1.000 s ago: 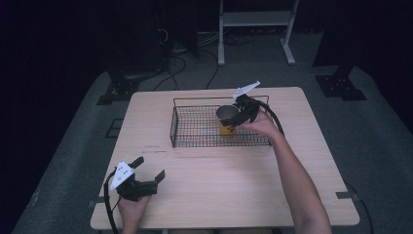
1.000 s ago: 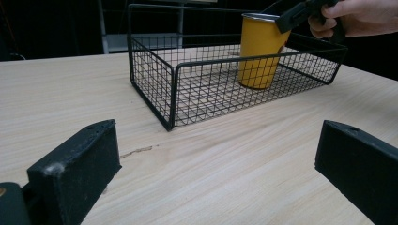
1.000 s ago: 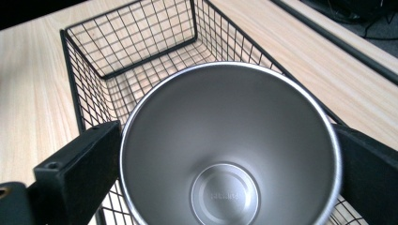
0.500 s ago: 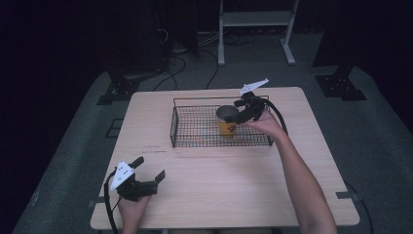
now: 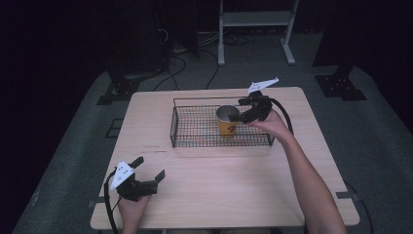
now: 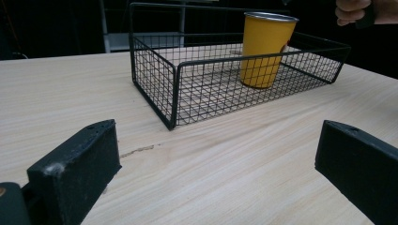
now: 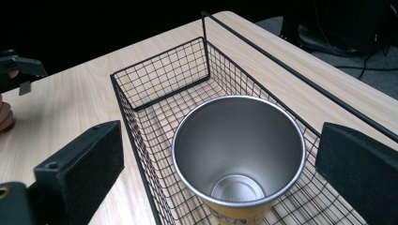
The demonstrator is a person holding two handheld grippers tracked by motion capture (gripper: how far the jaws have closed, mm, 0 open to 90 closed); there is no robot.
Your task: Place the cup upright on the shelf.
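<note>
A yellow cup with a bare metal inside stands upright in the right half of a black wire basket. My right gripper hovers just right of and above the cup's rim, open. In the right gripper view the cup sits below and between the two spread jaws, touching neither. My left gripper rests near the table's front left corner, open and holding nothing. The left gripper view looks across bare table at the basket and the cup.
The basket lies on a light wooden table, toward its back edge. Apart from the cup, the basket holds nothing. Dark floor, cables and a white frame lie beyond the table.
My right gripper has drawn back slightly up and to the right, away from the cup, which stays standing in the basket. The left gripper has not moved.
</note>
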